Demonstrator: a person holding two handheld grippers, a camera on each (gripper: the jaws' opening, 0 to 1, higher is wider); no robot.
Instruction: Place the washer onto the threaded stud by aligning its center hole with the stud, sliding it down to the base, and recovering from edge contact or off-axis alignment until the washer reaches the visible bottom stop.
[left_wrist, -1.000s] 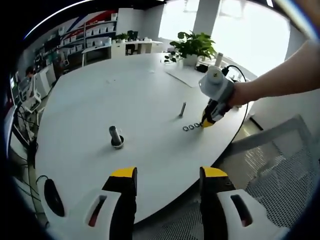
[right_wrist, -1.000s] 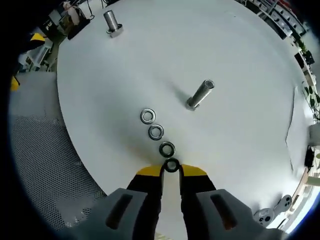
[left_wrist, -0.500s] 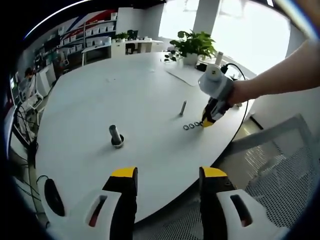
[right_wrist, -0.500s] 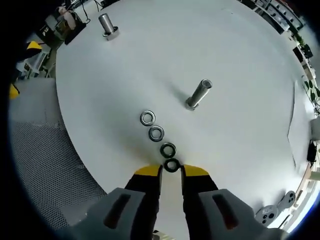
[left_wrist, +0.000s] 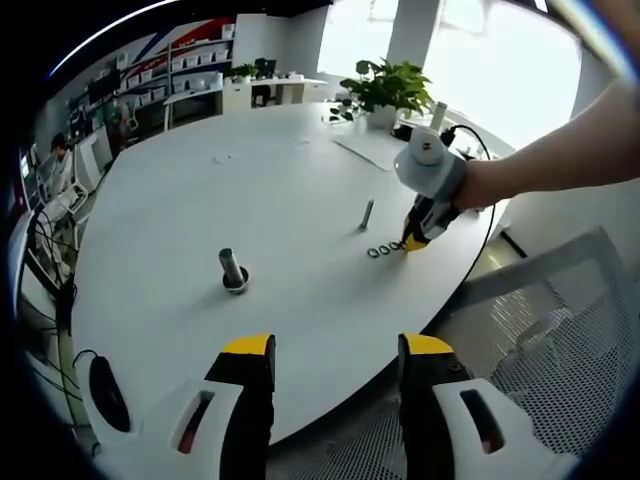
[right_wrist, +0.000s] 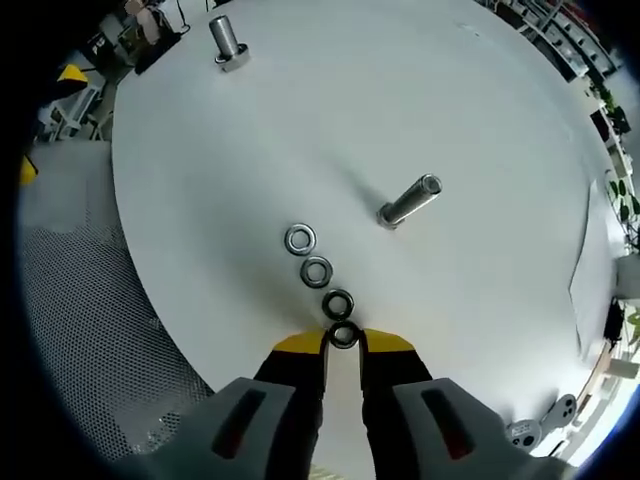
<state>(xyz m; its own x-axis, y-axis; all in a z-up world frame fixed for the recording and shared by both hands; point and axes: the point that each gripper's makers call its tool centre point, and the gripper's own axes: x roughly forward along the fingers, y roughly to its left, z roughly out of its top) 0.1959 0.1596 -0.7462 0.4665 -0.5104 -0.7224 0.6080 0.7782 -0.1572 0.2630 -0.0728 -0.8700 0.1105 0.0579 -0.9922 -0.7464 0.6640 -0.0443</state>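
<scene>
Several steel washers lie in a row on the white round table (right_wrist: 480, 120); the nearest washer (right_wrist: 343, 336) sits between my right gripper's (right_wrist: 343, 343) yellow tips, which are pinched on its edges. It still lies in line with the other washers (right_wrist: 317, 271). A threaded stud (right_wrist: 414, 200) stands beyond the row, up and to the right. In the left gripper view, the right gripper (left_wrist: 415, 241), held by a person's hand, touches the end of the washers (left_wrist: 384, 250) next to the stud (left_wrist: 367, 213). My left gripper (left_wrist: 335, 350) hangs open over the table's near edge.
A second, thicker stud (left_wrist: 233, 270) (right_wrist: 227, 42) stands alone further along the table. A black mouse (left_wrist: 105, 393) lies near the left edge. A potted plant (left_wrist: 385, 90) and a cable sit at the far side. A mesh chair (left_wrist: 560, 350) is beside the table.
The right view has shifted slightly. The right gripper stays at the end washer with the same narrow gap. The left gripper holds still.
</scene>
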